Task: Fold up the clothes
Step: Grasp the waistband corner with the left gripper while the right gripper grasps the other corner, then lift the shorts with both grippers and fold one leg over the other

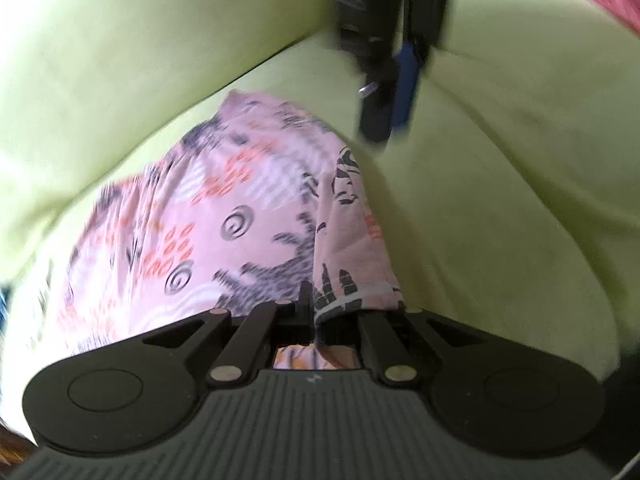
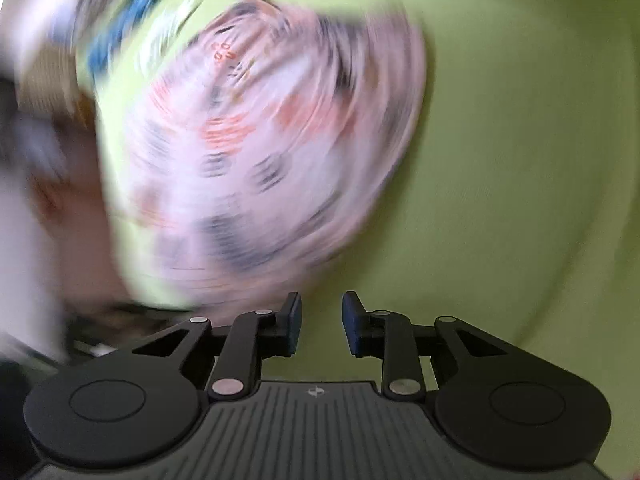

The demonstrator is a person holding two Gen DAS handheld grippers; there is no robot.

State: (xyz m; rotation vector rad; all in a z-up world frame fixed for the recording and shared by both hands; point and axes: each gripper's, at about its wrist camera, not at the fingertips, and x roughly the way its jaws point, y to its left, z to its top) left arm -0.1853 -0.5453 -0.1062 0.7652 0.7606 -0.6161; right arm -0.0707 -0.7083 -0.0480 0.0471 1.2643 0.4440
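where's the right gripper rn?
In the left wrist view the right gripper hangs at upper right over the green sofa seat, just beyond the pink patterned garment and clear of it. Its own camera shows it open, holding nothing.

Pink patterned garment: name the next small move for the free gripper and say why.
Probably bring the open right gripper to the pink patterned garment and pinch a free edge. The left gripper is already shut on one edge, while the cloth lies bunched on the green sheet.
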